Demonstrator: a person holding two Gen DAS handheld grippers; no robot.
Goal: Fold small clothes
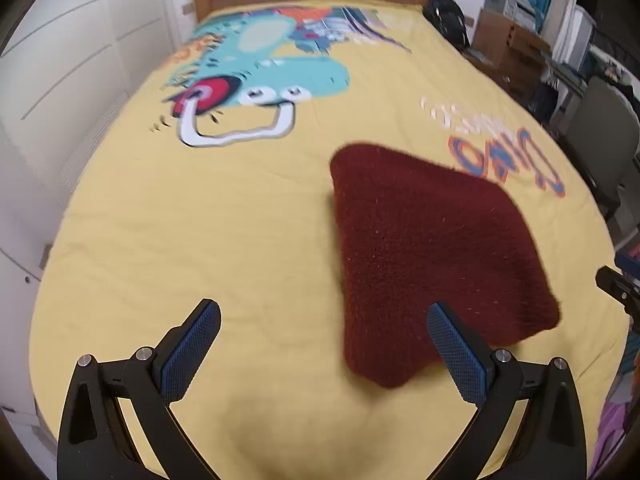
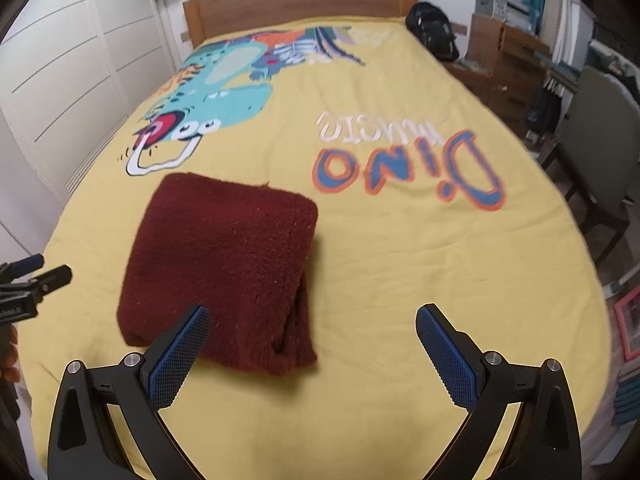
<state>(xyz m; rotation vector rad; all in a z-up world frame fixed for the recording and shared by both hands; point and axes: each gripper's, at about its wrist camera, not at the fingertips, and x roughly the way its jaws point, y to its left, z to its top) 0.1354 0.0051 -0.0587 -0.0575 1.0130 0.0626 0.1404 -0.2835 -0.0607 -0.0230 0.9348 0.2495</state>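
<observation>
Bed (image 1: 200, 220) fills both views, covered by a yellow spread printed with a teal cartoon dinosaur (image 1: 276, 68) and the word "Dino" (image 2: 408, 168) in blue-and-orange letters, upside down to the cameras. Wooden headboard (image 2: 296, 0) at top centre of both frames.

Dark red fleecy garment (image 1: 420, 248) lies on the spread, folded into a thick, roughly square bundle. Left wrist view: it sits right of centre, reaching down to lower right. Right wrist view: same bundle (image 2: 224, 260) sits left of centre, with stacked layers showing along its near right edge.

Left gripper (image 1: 324, 348): jaws wide open, nothing between them but yellow spread. Its blue-padded right finger (image 1: 456, 356) overlaps the lower edge of the garment in the frame; contact cannot be told. Its left finger is over bare spread.

Right gripper (image 2: 312, 348): jaws wide open, holding nothing. Its left finger (image 2: 176, 360) overlaps the near edge of the bundle in the frame; touching or above, cannot tell. Its right finger is over bare spread, well apart from the garment.

Each gripper shows at the edge of the other's view: the left one at mid-left of the right wrist frame, the right one at mid-right of the left wrist frame.

Surroundings: white panelled wardrobe doors (image 2: 60, 80) on the left, cardboard boxes (image 2: 504, 52) and a black bag (image 2: 434, 36) upper right, grey chair (image 2: 600, 140) at right edge. Some motion blur in both views.
</observation>
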